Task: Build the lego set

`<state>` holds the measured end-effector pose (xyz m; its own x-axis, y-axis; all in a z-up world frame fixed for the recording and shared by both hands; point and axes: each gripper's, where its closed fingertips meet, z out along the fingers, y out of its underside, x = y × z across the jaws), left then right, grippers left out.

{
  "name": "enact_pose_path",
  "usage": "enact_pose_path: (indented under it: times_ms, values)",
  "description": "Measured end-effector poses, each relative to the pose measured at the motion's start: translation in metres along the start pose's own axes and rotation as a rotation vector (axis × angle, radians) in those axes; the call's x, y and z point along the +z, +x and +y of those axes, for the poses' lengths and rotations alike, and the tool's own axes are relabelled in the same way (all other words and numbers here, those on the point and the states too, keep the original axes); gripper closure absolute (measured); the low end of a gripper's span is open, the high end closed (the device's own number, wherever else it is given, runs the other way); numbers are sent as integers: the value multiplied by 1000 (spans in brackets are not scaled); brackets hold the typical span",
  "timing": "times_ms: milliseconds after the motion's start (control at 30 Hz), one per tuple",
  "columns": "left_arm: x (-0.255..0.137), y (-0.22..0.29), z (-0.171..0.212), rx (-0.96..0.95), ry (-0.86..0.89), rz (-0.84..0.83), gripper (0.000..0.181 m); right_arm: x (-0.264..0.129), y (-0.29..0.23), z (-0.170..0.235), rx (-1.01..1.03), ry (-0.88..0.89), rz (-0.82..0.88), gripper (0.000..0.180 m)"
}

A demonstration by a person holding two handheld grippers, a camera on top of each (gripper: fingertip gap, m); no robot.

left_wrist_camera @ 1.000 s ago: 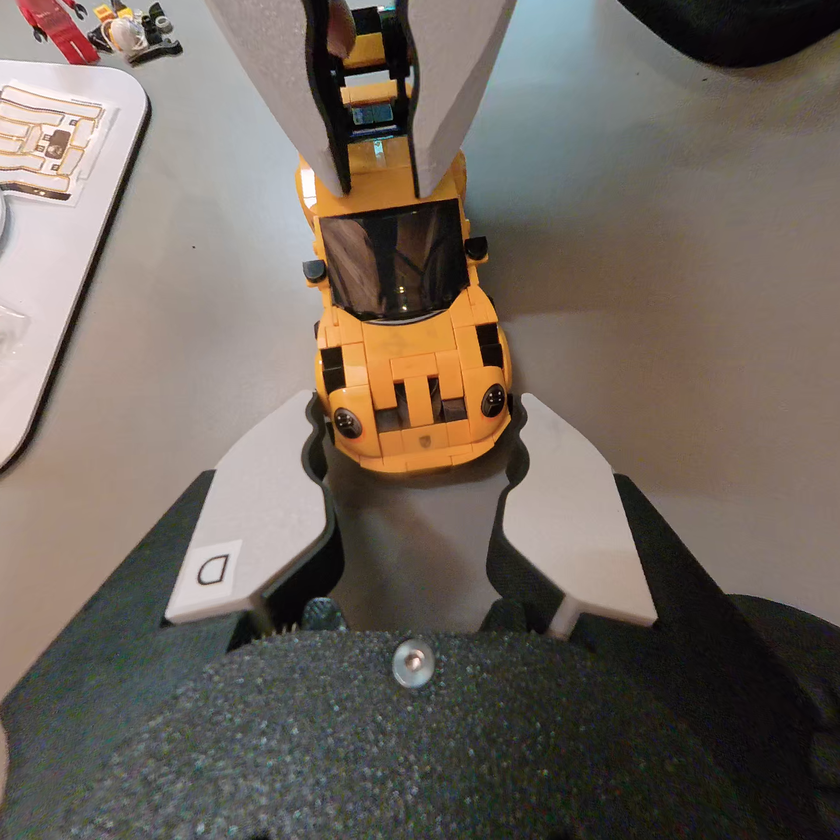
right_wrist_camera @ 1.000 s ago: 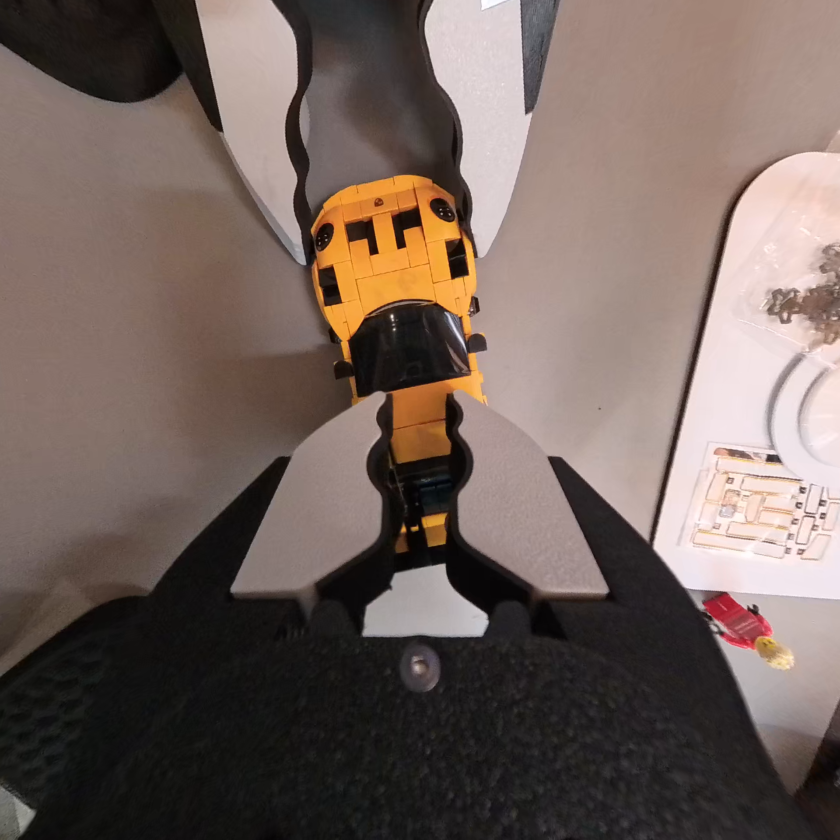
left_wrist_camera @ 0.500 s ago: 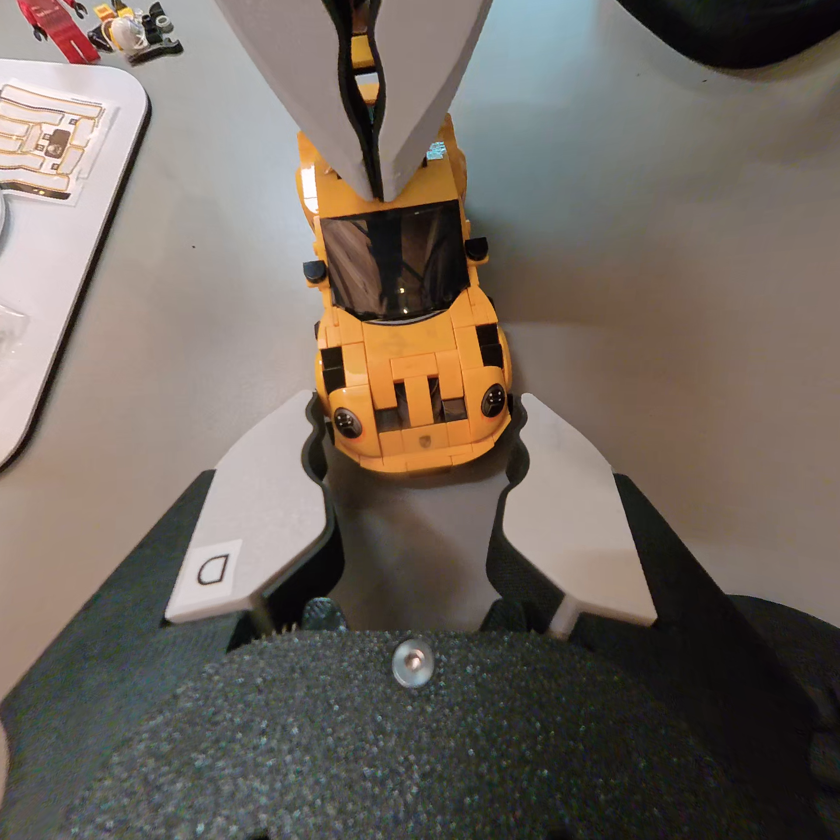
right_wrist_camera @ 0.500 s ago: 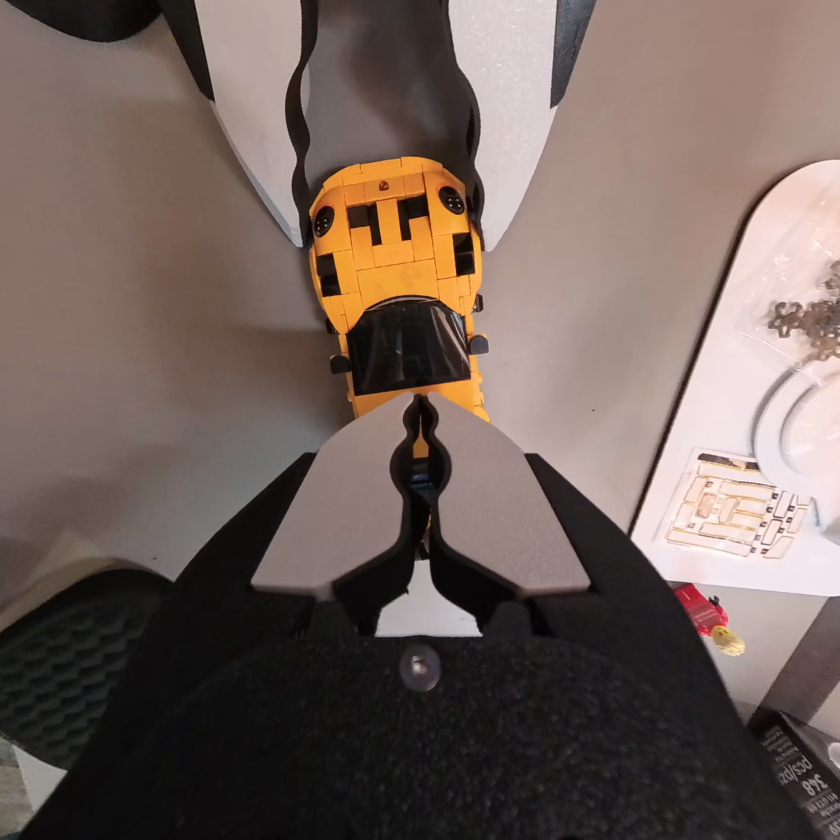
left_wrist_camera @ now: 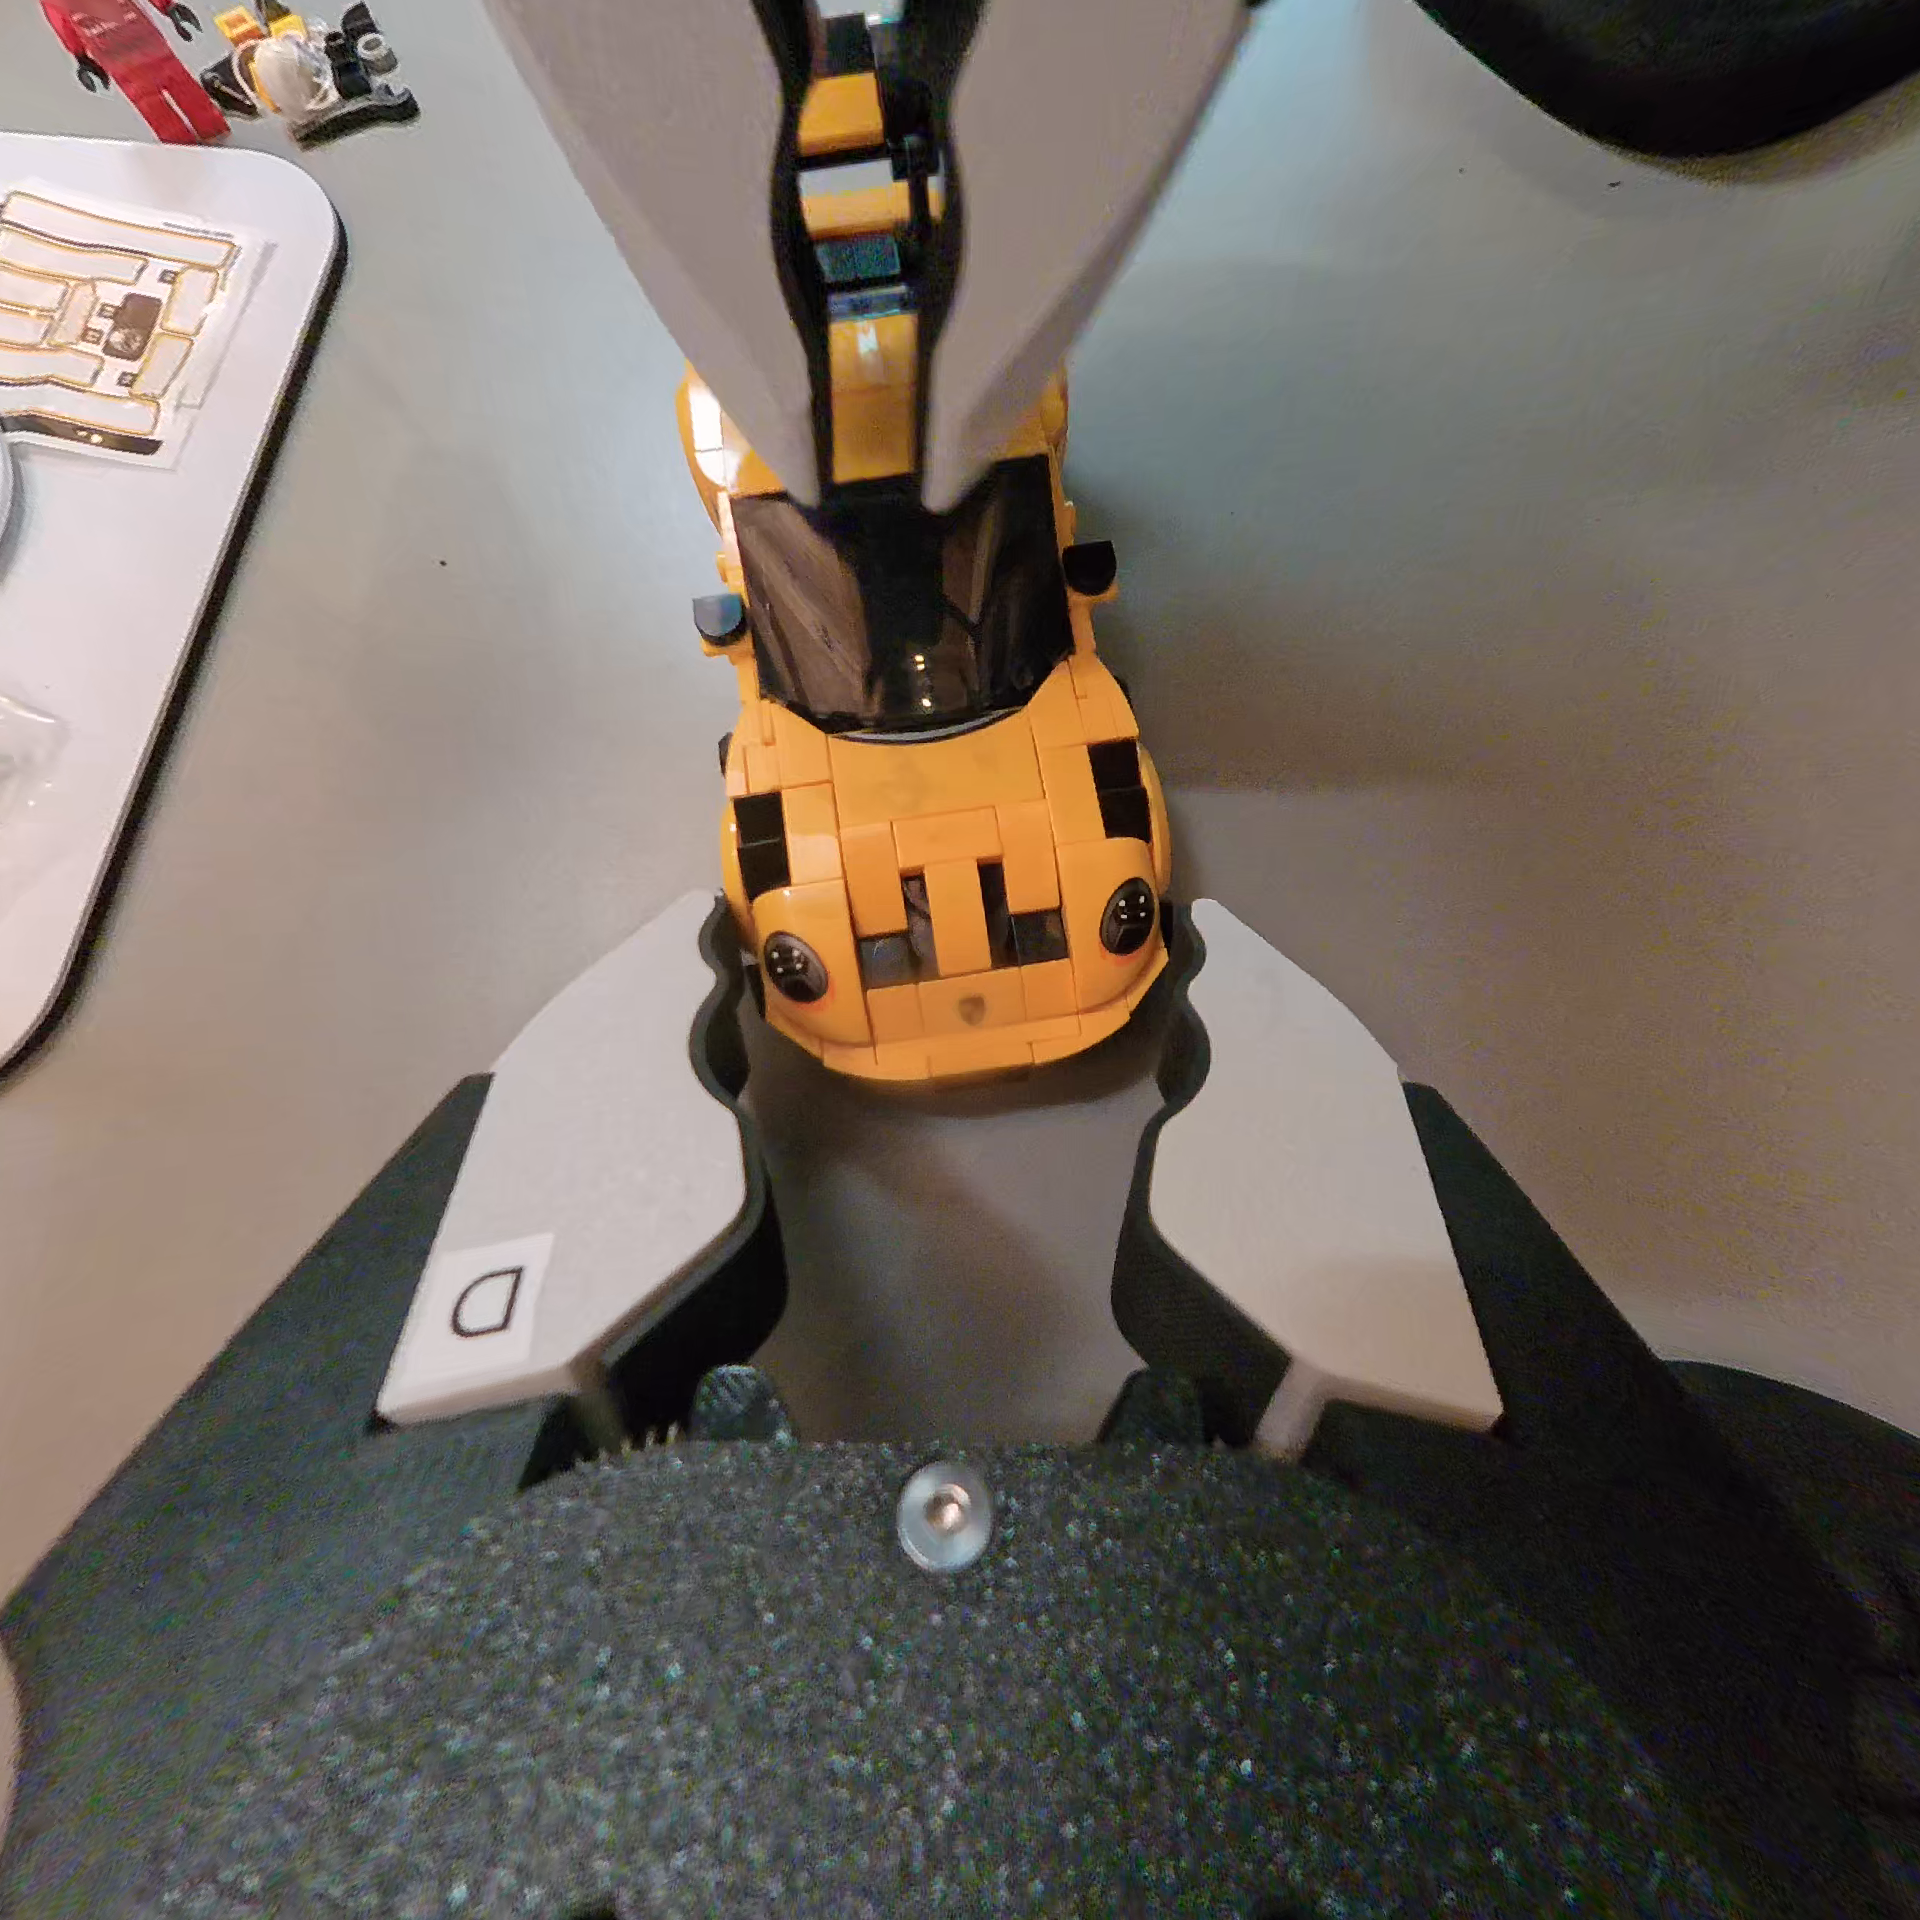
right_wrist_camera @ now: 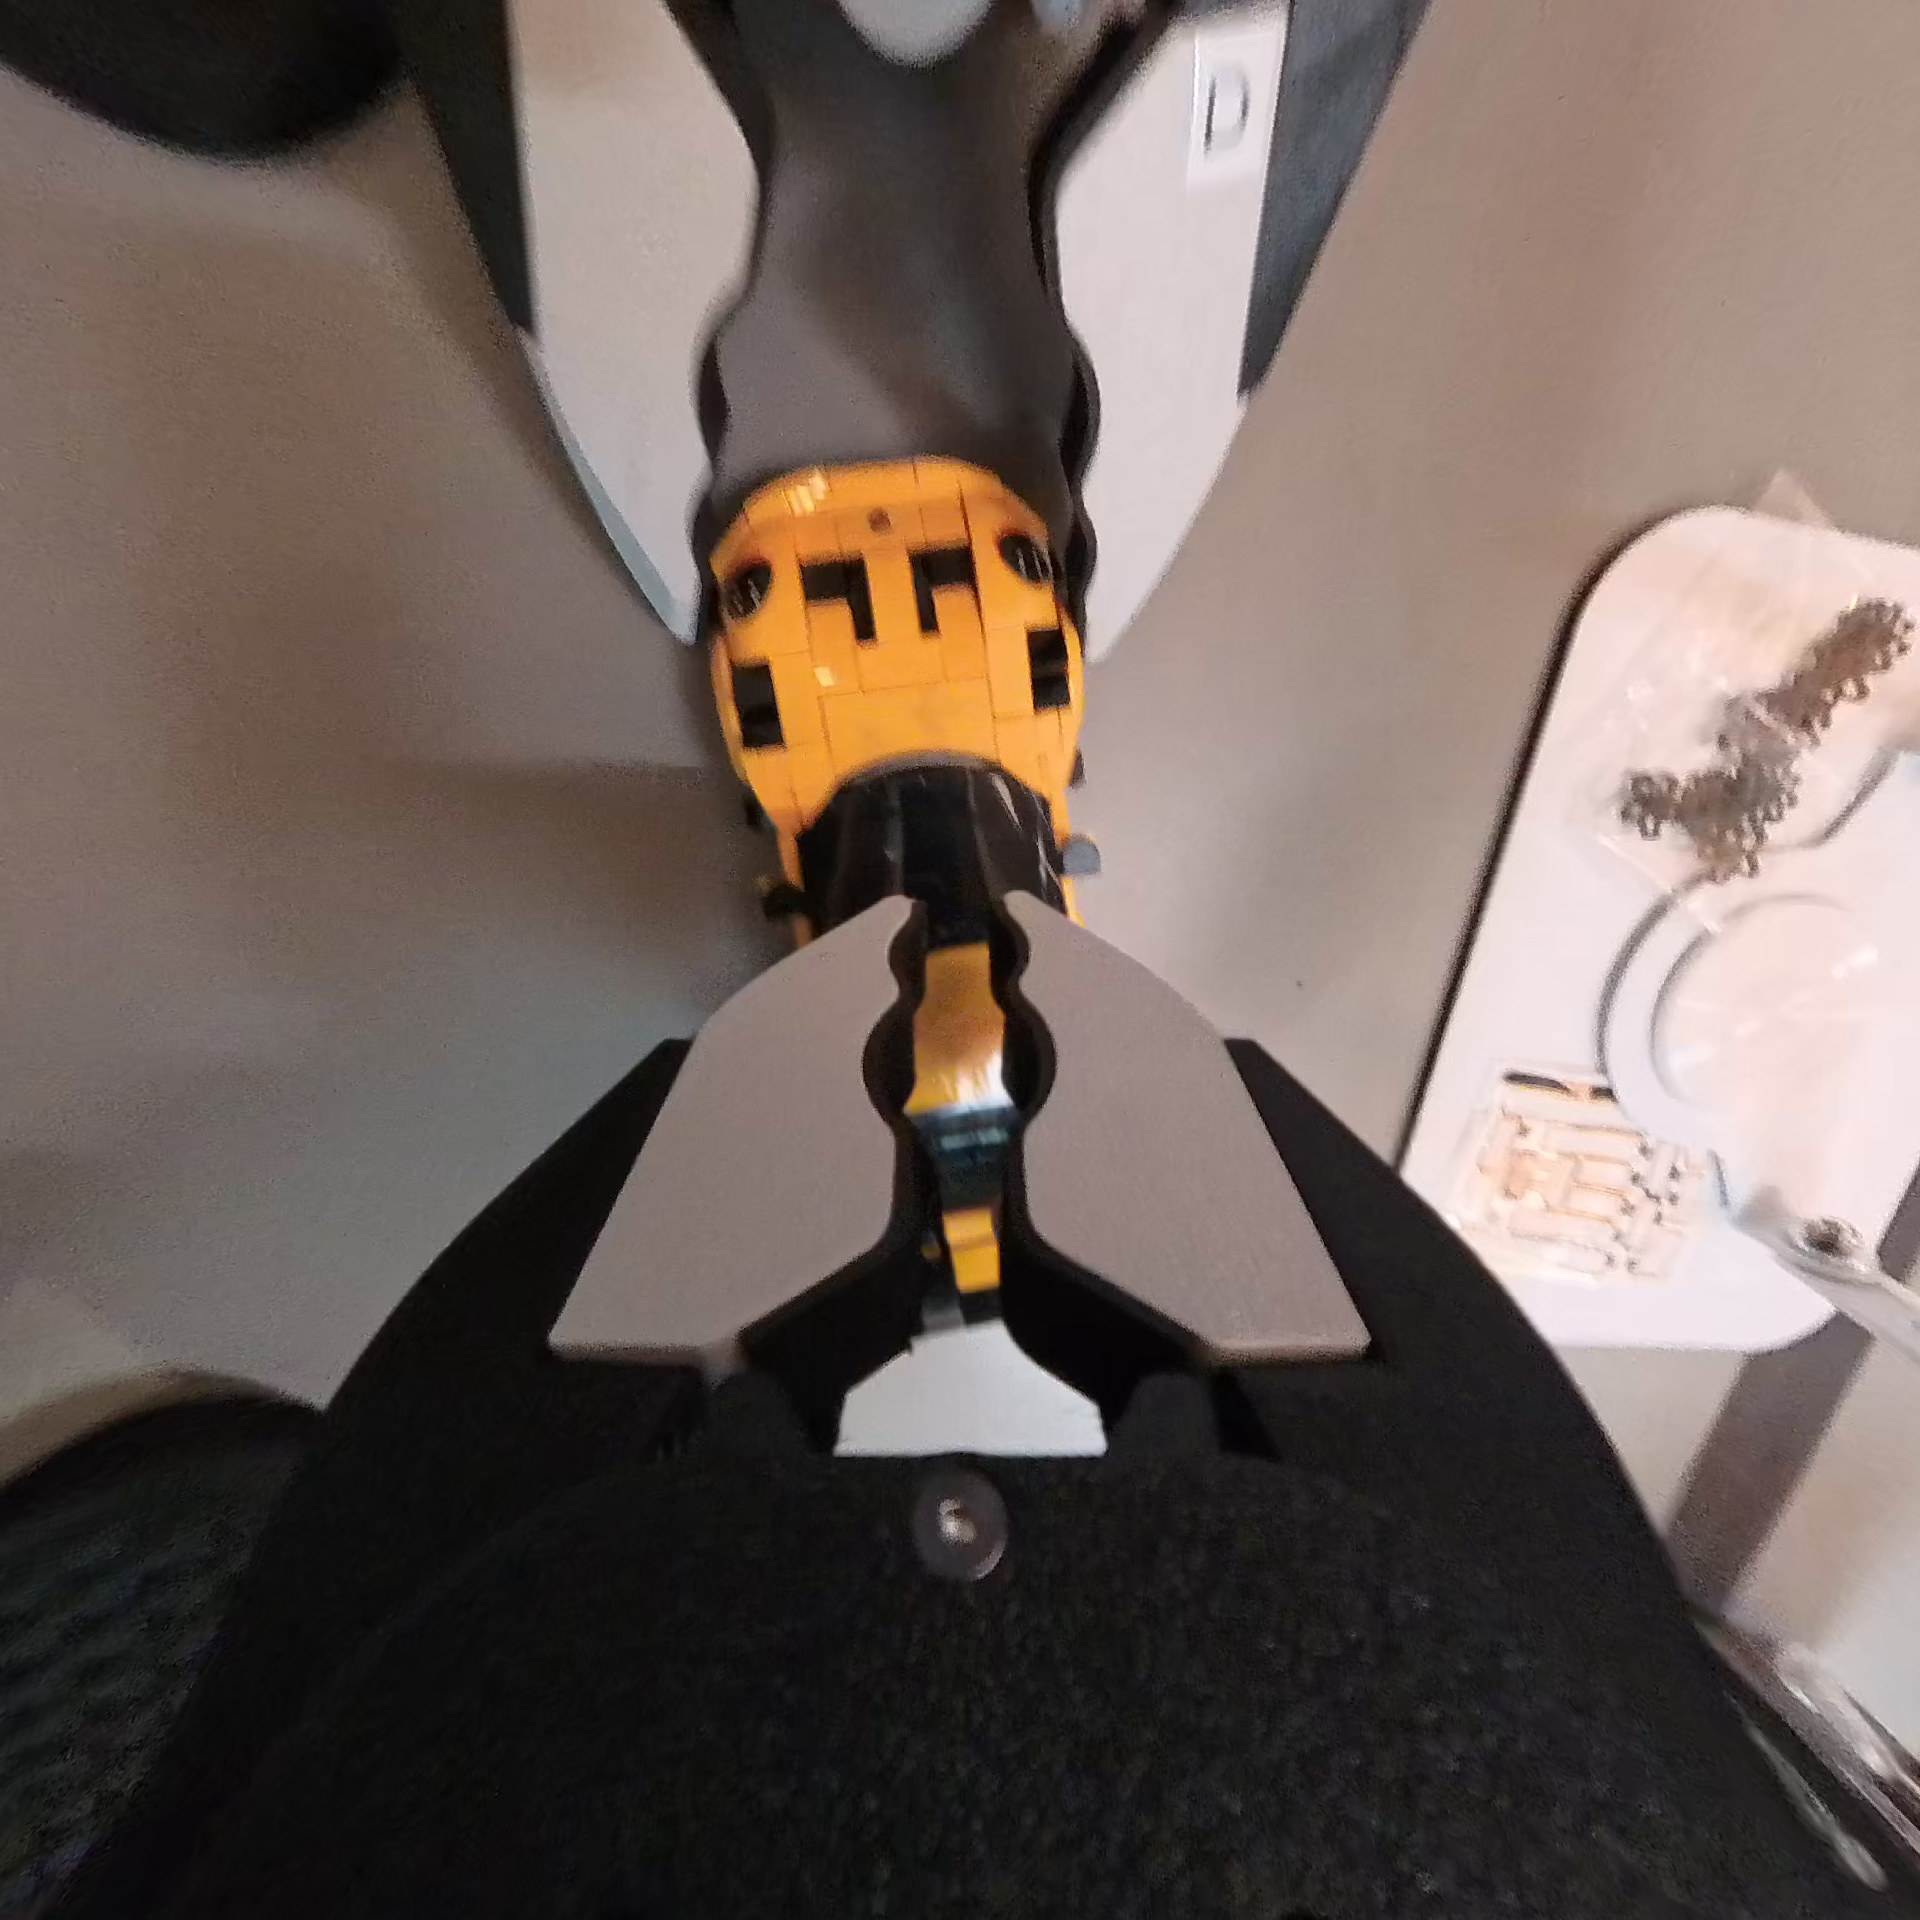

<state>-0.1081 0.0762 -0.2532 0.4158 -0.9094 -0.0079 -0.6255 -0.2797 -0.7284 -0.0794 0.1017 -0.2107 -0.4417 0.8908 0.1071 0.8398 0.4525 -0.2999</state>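
A yellow lego car with a black windscreen stands on the grey table. My left gripper is shut on its nose, one fingertip against each front corner. It also shows at the top of the right wrist view, around the car's nose. My right gripper comes from the rear and sits over the roof, its tips at the windscreen's top edge. Its jaws are a narrow gap apart, and only the car's roof shows through the gap. It also shows in the left wrist view. The right wrist view is blurred.
A white tray lies beside the car and holds a sticker sheet. A red minifigure and small loose pieces lie beyond it. The right wrist view shows the tray with a bag of dark pieces. The grippers' ends are close to 6 cm from one another.
My right gripper closed over the roof half a second ago and has now parted slightly again, shifting a little toward the windscreen. My left gripper and the car have not moved.
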Motion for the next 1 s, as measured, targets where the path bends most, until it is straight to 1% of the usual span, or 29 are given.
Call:
enact_pose_path:
  times_ms: [33, 133, 267, 367, 467, 533, 600, 667, 800, 867, 1000]
  values:
    - [0, 0, 0, 0, 0, 0, 103, 2, -4, -6, 3, 22, -11, 166]
    - [0, 0, 0, -1, 6, 2, 103, 14, -9, -6, -33, -24, -16, 166]
    - [0, 1, 1, -2, 15, 4, 103, 16, -10, -8, -22, -55, -20, 170]
    - [0, 1, 1, -3, 23, 5, 103, 20, -11, -10, -8, -51, -18, 180]
    - [0, 1, 1, -1, 24, 4, 103, 21, -11, -10, 6, -54, -22, 180]
    - [0, 1, 1, -1, 23, 3, 103, 18, -12, -12, 24, -23, -34, 174]
    - [0, 1, 1, -4, 29, 4, 103, 10, -11, -17, 66, 40, -37, 173]
    - [0, 1, 1, -3, 30, 4, 103, 2, -4, -11, 69, 49, 5, 169]
    - [0, 1, 1, 0, 30, -1, 103, -6, 3, 1, 93, 66, 48, 167]
    - [0, 1, 0, 1, 32, -3, 103, -5, 1, 1, 82, 65, 49, 168]
    - [0, 0, 0, 6, 31, -6, 103, 10, 5, -4, 55, -3, 56, 169]
